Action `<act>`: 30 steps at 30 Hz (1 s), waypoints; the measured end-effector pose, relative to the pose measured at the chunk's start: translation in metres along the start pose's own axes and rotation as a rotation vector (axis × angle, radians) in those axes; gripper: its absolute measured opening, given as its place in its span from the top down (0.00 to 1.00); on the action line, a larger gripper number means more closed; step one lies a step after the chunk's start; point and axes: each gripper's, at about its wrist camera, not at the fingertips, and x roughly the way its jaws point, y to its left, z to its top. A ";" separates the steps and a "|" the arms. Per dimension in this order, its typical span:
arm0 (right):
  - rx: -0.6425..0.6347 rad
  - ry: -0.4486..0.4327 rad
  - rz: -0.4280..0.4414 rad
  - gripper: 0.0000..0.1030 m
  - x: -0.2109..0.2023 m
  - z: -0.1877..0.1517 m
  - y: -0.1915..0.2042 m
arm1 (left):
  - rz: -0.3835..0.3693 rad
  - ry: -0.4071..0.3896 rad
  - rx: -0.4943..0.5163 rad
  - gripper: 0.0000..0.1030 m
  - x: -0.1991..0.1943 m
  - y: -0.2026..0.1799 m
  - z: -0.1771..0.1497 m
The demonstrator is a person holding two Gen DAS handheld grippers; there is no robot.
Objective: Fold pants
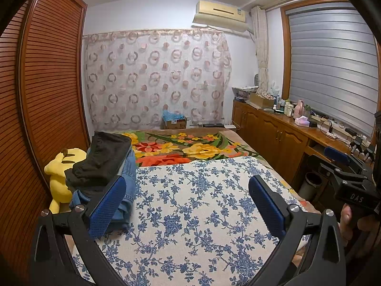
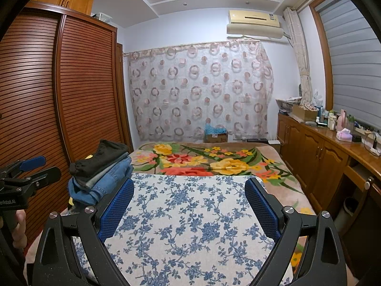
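A stack of folded pants lies at the left edge of the bed: black pants (image 1: 102, 157) on top of blue jeans (image 1: 128, 186). The stack also shows in the right wrist view, black pants (image 2: 102, 157) over jeans (image 2: 104, 181). My left gripper (image 1: 188, 202) is open and empty, held above the blue-flowered cloth (image 1: 190, 214), just right of the stack. My right gripper (image 2: 189, 205) is open and empty above the same cloth (image 2: 188, 214). Each gripper shows at the edge of the other's view, the right one (image 1: 345, 164) and the left one (image 2: 31, 169).
A yellow plush toy (image 1: 59, 174) sits left of the stack by the wooden wardrobe (image 1: 42, 95). A flowered blanket (image 1: 185, 147) covers the far bed. A wooden cabinet (image 1: 273, 138) with bottles runs along the right. A cardboard box (image 1: 173, 121) stands by the curtain.
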 end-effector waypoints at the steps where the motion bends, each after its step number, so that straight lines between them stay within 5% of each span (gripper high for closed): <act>1: -0.002 0.000 -0.001 0.08 0.000 -0.001 0.000 | 0.000 0.000 0.000 0.00 0.000 0.000 0.000; 30: 0.000 0.002 -0.004 0.08 -0.001 -0.001 0.002 | 0.000 0.000 0.000 0.00 0.000 0.000 0.000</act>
